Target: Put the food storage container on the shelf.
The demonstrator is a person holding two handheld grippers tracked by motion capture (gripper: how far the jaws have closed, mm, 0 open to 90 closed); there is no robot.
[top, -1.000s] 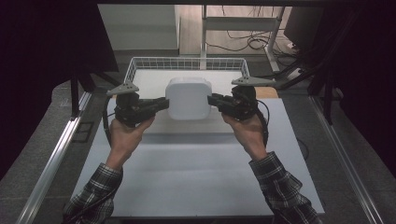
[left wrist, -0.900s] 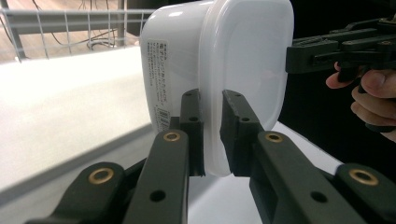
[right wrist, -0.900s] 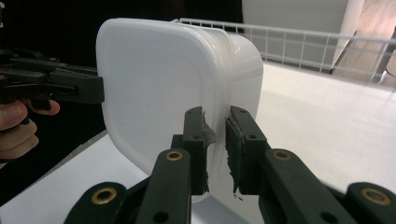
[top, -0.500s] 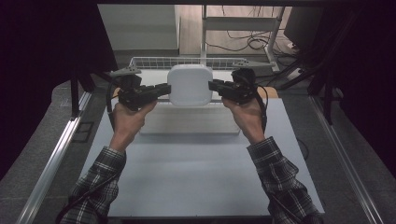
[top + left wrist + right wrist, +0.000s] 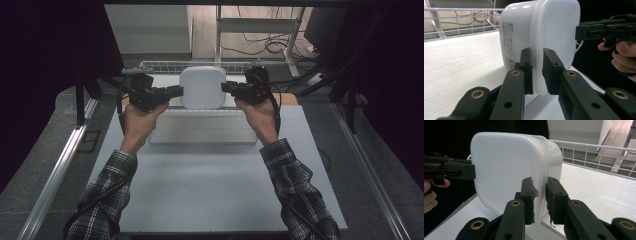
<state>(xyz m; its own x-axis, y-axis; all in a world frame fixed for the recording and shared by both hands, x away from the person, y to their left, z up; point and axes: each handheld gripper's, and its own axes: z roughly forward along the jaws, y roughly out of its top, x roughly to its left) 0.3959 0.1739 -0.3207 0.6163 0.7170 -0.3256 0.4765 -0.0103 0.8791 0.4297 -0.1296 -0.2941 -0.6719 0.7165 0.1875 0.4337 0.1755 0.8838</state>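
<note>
Both tools, left tool and right tool, pinch a lidded white plastic container over the counter's far edge; even pressure should prevent slipping.

A small printed label sits on the side wall of the white plastic container, seen in the left gripper view. It carries several lines of fine dark print, running sideways as the container is held, with what looks like a barcode at its lower end. The characters are too small to be read.
</note>
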